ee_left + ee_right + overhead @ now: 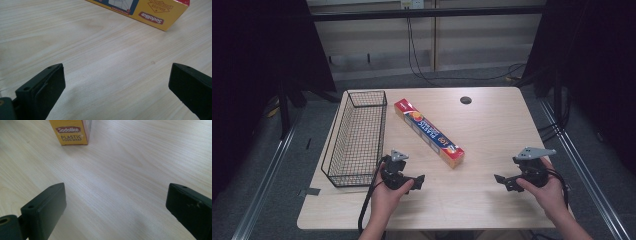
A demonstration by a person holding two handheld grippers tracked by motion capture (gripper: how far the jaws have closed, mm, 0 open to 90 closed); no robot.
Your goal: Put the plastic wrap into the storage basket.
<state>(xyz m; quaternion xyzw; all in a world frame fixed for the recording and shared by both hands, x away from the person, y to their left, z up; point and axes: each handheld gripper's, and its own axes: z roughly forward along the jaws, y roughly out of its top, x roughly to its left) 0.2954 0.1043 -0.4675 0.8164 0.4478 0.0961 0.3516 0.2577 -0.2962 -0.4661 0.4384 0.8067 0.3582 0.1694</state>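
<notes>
Wire basket (357, 137) sat at the surface's (492, 200) left edge, empty as far as visible, likely the drop target. Left hand-held gripper (418, 182) rested low just right of the basket's near end, jaws wide, nothing held, pointed toward the plastic wrap box (428, 132). Box lay flat and diagonal mid-surface, near end between both grippers, reachable by either. Right hand-held gripper (501, 180) sat near the right edge, jaws wide, empty, facing the box's end (70, 132). Looked like a ready pose.

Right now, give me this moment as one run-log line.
left gripper: open, empty | right gripper: open, empty | food wrap box: flat on table, untouched | wire basket: empty, left of box
</notes>
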